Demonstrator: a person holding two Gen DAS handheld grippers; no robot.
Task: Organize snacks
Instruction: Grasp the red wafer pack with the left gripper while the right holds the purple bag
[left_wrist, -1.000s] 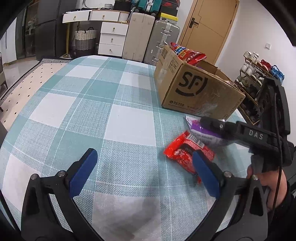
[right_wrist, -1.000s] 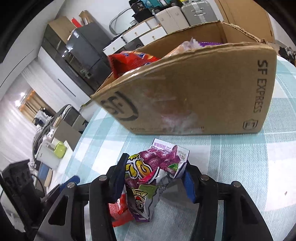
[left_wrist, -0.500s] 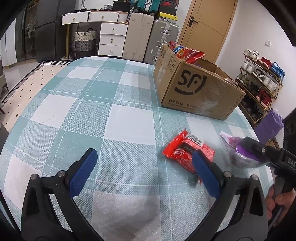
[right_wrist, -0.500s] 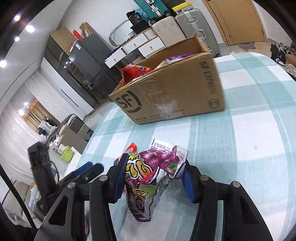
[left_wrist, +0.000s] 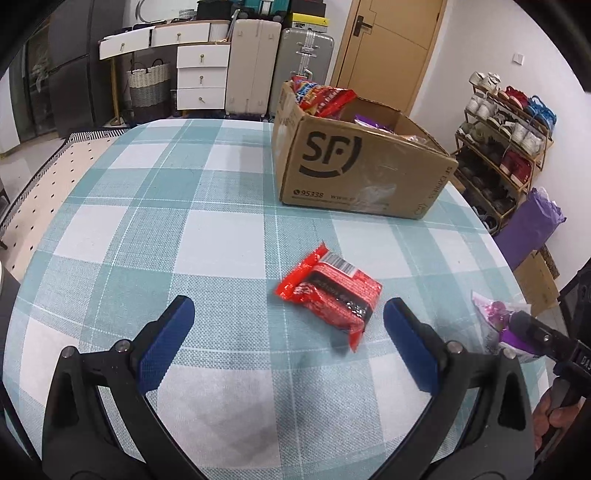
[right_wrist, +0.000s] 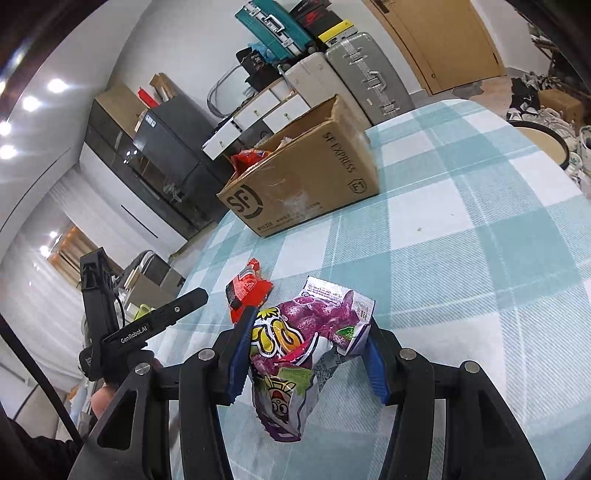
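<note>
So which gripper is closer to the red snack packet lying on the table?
Left. The left gripper hangs open just short of the red snack packet, fingers either side. The right gripper sits off to the side, shut on a purple snack bag.

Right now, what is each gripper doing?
Left gripper: open, holding nothing.
Right gripper: shut on the purple snack bag.

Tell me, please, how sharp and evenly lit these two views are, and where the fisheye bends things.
Left wrist view: sharp, soft even light, a faint shadow on the tablecloth under the left gripper; table edges curve. Right wrist view: ceiling lights glare at top left, the horizon tilts, the cardboard box stays crisp, and the purple snack bag in the right gripper is clear.
</note>
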